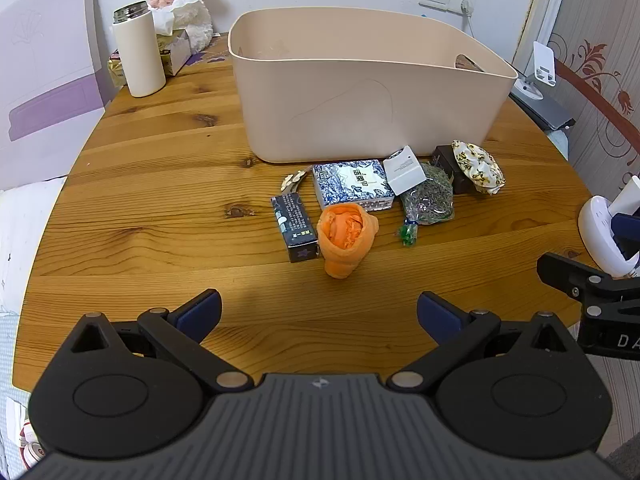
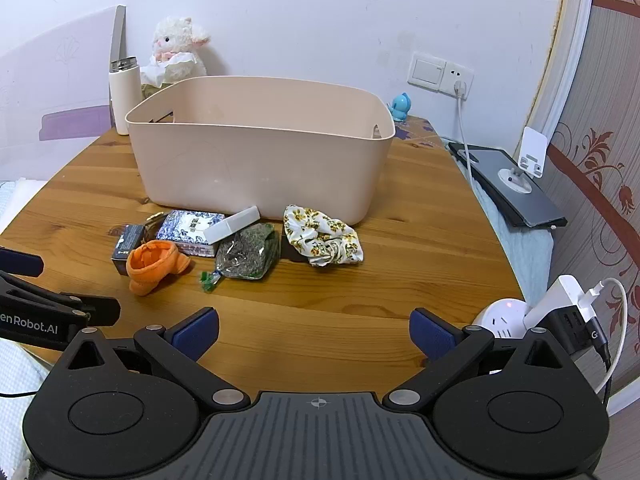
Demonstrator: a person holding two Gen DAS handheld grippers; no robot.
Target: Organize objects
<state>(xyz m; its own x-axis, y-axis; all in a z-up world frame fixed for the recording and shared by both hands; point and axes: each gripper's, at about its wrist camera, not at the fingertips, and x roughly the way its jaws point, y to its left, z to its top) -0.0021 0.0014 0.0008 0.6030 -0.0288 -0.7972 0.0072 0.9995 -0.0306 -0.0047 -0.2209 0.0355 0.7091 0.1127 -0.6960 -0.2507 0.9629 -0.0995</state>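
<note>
A beige plastic bin (image 1: 360, 92) (image 2: 260, 152) stands on the round wooden table (image 1: 160, 200). In front of it lie an orange rolled sock (image 1: 346, 236) (image 2: 154, 264), a dark slim box (image 1: 294, 228) (image 2: 128, 246), a blue-and-white patterned box (image 1: 352, 184) (image 2: 188, 232), a small white box (image 1: 404, 170) (image 2: 232, 226), a clear bag of dried herbs (image 1: 430, 200) (image 2: 248, 254), a floral scrunchie (image 1: 478, 166) (image 2: 324, 240) and a dark brown box (image 1: 448, 164). My left gripper (image 1: 319, 316) is open and empty, short of the sock. My right gripper (image 2: 314, 330) is open and empty, short of the bag.
A white thermos (image 1: 138, 50) (image 2: 124, 96), a tissue box and a plush lamb (image 1: 180, 0) (image 2: 178, 46) stand at the back left. A white power strip with plugs (image 2: 520, 316) sits at the table's right edge. A dark tablet with a phone stand (image 2: 512, 184) lies off to the right.
</note>
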